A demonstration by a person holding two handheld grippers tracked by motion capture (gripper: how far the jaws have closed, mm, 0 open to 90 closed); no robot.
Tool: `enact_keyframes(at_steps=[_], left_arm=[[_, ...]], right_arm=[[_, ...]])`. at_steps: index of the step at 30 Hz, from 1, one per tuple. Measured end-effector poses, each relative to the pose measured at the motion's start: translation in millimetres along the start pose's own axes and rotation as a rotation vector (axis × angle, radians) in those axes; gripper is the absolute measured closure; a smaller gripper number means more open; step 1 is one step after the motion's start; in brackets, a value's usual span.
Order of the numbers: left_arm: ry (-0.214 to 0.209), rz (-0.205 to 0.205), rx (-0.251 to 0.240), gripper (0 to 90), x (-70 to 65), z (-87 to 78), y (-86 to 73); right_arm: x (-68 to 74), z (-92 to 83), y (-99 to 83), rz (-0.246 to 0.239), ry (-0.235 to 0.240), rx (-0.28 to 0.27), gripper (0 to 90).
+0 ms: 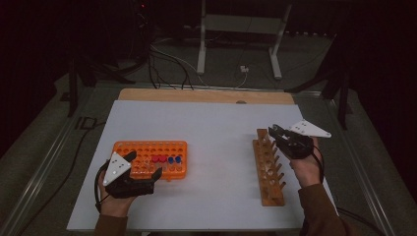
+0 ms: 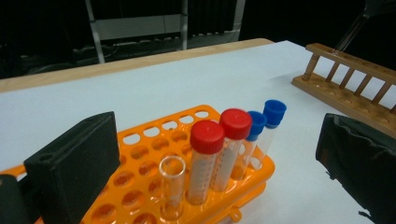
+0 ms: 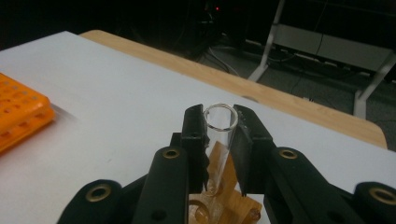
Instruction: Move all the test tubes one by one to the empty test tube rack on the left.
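Right gripper (image 3: 219,122) was found clamped on a fragile, slippery glass tube (image 3: 220,135) just below its rim, over the wooden rack (image 1: 269,167); left gripper (image 2: 215,163) was spread wide.

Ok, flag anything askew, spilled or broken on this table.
Nothing spilled or broken. The orange rack holds its capped tubes and one open tube upright. The only tilt is the glass tube in the right gripper, leaning over the wooden rack.

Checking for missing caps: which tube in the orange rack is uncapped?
The clear tube at the near end of the row in the orange rack: its mouth is open, while the other four wear red caps or blue caps.
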State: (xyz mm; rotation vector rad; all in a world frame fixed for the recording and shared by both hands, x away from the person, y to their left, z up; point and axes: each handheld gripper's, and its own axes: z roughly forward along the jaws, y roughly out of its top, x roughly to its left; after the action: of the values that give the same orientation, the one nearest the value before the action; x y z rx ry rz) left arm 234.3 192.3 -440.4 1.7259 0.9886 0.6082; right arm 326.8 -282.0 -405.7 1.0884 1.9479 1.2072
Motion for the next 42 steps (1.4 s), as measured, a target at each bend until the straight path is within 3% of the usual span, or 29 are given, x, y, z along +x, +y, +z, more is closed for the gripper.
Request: enact_keyframes(at_steps=[7, 23, 35, 42], left_arm=[[-0.021, 0.012, -0.005, 0.2, -10.2, 8.1, 6.7], [-0.117, 0.065, -0.041, 1.4, -50.6, 38.9, 27.6], [-0.217, 0.157, 0.008, 5.4, -99.7, 80.3, 33.8], [-0.256, 0.188, 0.049, 6.6, -118.0, 100.8, 33.3]], right_arm=[[7.1, -9.8, 11.1, -0.004, 0.035, -0.025, 76.5], [49.6, -4.0, 5.5, -0.014, 0.223, 0.012, 76.4], [81.8, -3.8, 3.2, -0.031, 0.330, 0.024, 76.4], [97.2, -1.1, 1.5, -0.033, 0.392, 0.040, 76.3]])
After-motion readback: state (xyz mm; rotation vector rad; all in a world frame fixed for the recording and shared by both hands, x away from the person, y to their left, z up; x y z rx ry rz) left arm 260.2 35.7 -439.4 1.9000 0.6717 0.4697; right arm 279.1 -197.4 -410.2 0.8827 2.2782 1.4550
